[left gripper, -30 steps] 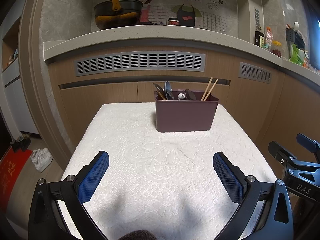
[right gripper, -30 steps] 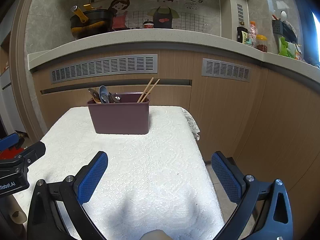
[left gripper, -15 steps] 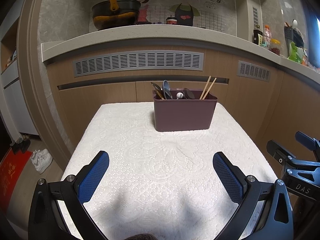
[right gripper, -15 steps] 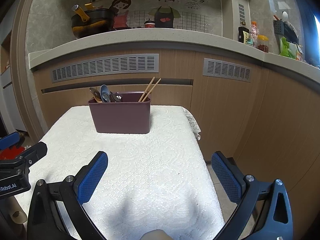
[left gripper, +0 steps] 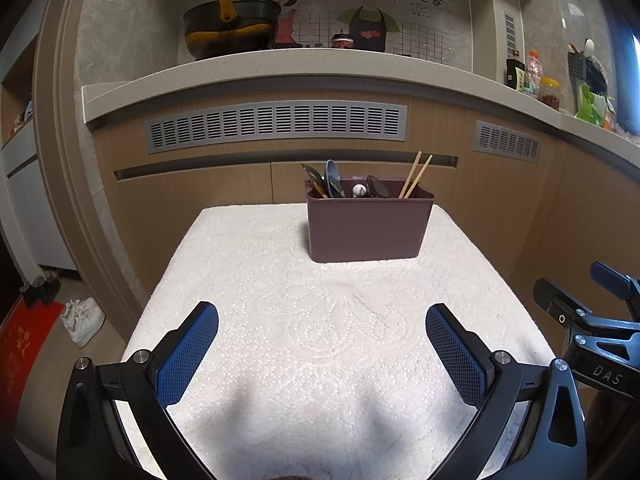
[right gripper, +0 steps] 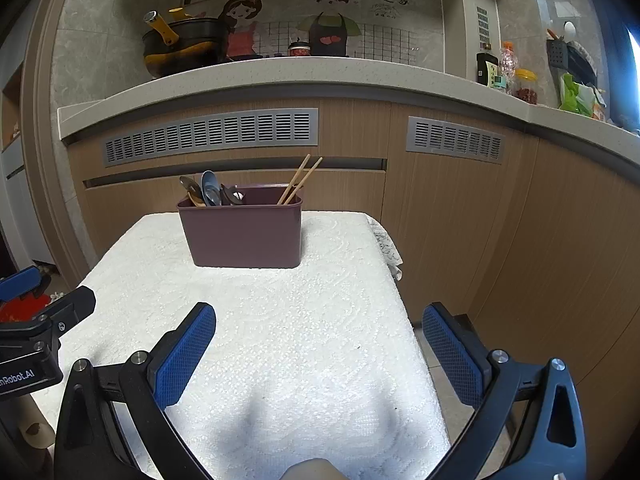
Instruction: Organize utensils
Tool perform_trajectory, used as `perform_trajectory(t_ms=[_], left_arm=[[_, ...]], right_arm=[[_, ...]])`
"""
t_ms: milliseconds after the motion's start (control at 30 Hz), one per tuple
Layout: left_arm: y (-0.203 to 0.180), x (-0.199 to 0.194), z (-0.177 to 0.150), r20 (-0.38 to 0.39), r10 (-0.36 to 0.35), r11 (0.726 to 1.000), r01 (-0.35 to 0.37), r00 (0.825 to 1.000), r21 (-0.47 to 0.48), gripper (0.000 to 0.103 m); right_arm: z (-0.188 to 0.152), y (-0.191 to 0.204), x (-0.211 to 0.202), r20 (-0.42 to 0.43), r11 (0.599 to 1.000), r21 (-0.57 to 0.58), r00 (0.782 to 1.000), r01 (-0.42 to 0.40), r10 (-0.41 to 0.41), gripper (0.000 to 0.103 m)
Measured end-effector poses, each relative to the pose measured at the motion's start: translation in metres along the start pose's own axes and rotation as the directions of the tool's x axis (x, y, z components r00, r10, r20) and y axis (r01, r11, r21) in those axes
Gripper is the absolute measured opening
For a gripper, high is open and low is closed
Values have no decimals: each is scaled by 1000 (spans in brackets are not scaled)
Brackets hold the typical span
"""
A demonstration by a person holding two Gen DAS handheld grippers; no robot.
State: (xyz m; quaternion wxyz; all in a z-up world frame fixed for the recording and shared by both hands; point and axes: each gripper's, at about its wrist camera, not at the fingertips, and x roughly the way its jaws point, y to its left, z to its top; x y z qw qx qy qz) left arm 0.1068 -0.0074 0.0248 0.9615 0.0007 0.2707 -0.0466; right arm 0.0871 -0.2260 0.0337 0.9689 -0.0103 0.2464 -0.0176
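Note:
A dark purple utensil holder (left gripper: 368, 224) stands at the far end of the white tablecloth (left gripper: 304, 320); it also shows in the right wrist view (right gripper: 244, 234). It holds several spoons (left gripper: 332, 184) on its left side and a pair of wooden chopsticks (left gripper: 416, 176) on its right. The spoons (right gripper: 208, 192) and chopsticks (right gripper: 300, 180) show in the right wrist view too. My left gripper (left gripper: 322, 328) is open and empty over the near part of the table. My right gripper (right gripper: 318, 328) is open and empty over the table's right side.
Wooden cabinets with grey vents (left gripper: 276, 126) rise behind the table, under a stone counter (left gripper: 280, 64) with a black pot (left gripper: 230, 32). Bottles and jars (right gripper: 508, 72) stand at the counter's right. White shoes (left gripper: 82, 318) lie on the floor at left.
Both grippers have shifted very slightly; the holder sits a touch further left in the left view and further right in the right view. Nothing was grasped or released.

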Motion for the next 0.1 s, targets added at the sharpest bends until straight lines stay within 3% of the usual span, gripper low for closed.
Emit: perform_trajectory(t_ms=[100], left_arm=[[1,0,0,5,6,1000,-6,1000,7,103]], right_arm=[[0,0,1,-3,1000,0,1000,-1,1,103]])
